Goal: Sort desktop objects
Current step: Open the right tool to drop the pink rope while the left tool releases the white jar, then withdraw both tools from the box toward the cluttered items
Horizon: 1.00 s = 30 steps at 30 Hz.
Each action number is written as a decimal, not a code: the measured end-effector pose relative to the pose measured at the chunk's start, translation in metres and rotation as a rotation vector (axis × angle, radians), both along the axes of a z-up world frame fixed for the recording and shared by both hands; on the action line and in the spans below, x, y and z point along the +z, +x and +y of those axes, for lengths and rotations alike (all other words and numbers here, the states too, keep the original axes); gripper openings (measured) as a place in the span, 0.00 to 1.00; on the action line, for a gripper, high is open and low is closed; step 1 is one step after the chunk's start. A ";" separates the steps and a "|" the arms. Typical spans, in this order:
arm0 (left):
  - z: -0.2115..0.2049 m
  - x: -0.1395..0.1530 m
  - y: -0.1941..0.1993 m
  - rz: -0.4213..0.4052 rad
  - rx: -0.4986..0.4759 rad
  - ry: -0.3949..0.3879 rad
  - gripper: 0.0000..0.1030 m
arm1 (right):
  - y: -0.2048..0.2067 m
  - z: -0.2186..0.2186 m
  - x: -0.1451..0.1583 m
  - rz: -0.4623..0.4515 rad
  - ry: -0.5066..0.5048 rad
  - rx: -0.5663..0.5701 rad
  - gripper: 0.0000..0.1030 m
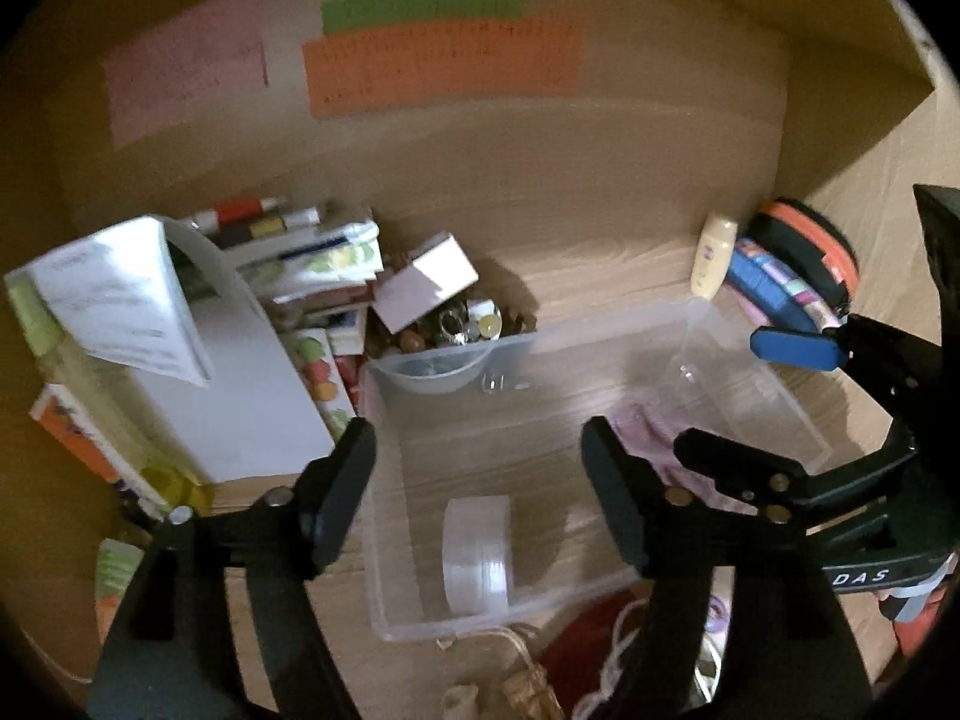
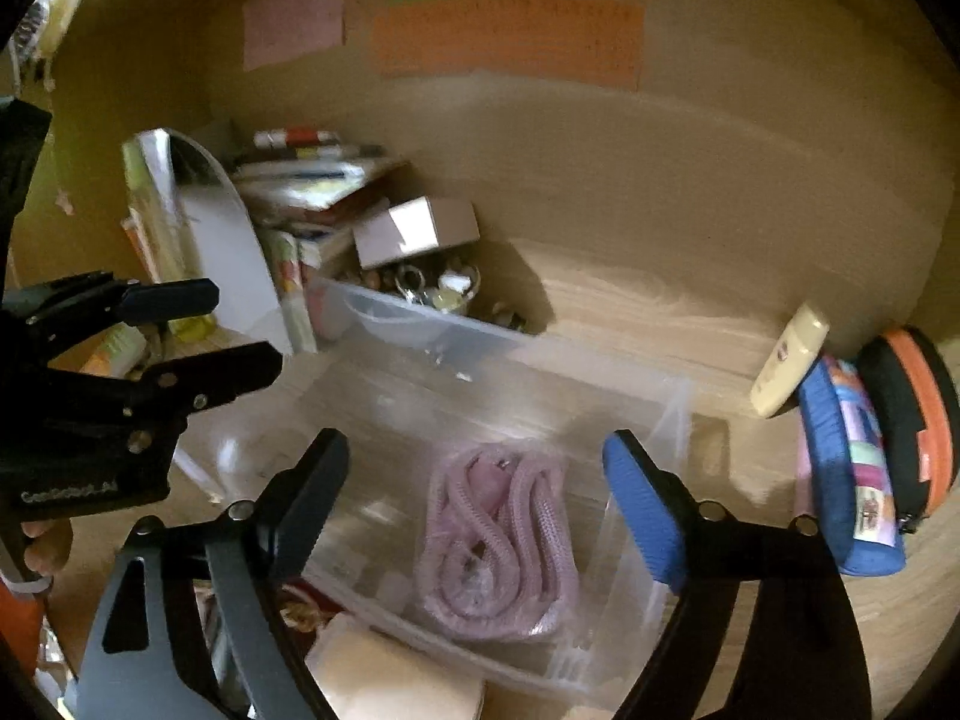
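Hovering wide open and empty over the clear bin, both hand-held grippers; bagged pink cord looks light, floppy, slippery; pinch its bunched middle.

The black two-finger left gripper tilts downward, jaws apart and empty. The black right gripper with one blue pad does likewise, close beside it.

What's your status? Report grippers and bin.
Left gripper open, empty. Right gripper open, empty. Clear bin holds tape roll, pink cord. Nothing blocking.
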State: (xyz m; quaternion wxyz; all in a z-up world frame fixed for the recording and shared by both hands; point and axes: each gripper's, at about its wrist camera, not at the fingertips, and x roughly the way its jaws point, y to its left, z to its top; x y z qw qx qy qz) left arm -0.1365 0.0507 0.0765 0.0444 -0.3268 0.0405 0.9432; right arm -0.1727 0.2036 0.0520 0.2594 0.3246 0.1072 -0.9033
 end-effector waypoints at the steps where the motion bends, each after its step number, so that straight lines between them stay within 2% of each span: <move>1: -0.001 0.004 0.006 0.010 0.000 0.000 0.72 | 0.005 0.001 0.003 0.005 -0.001 0.000 0.84; 6: 0.002 0.018 0.033 0.059 0.017 -0.016 0.77 | 0.028 0.009 0.018 0.033 -0.007 -0.034 0.92; 10: 0.003 0.026 0.059 0.097 0.027 -0.019 0.91 | 0.051 0.016 0.029 0.065 -0.018 -0.061 0.93; 15: -0.002 0.028 0.083 0.109 0.060 -0.032 0.96 | 0.077 0.023 0.039 0.110 -0.014 -0.083 1.00; 23: -0.029 0.020 0.115 0.086 0.111 0.005 0.96 | 0.115 0.036 0.041 0.138 -0.021 -0.104 1.00; 30: -0.061 -0.009 0.129 -0.004 0.175 0.034 0.96 | 0.134 0.054 0.027 0.105 -0.032 -0.141 1.00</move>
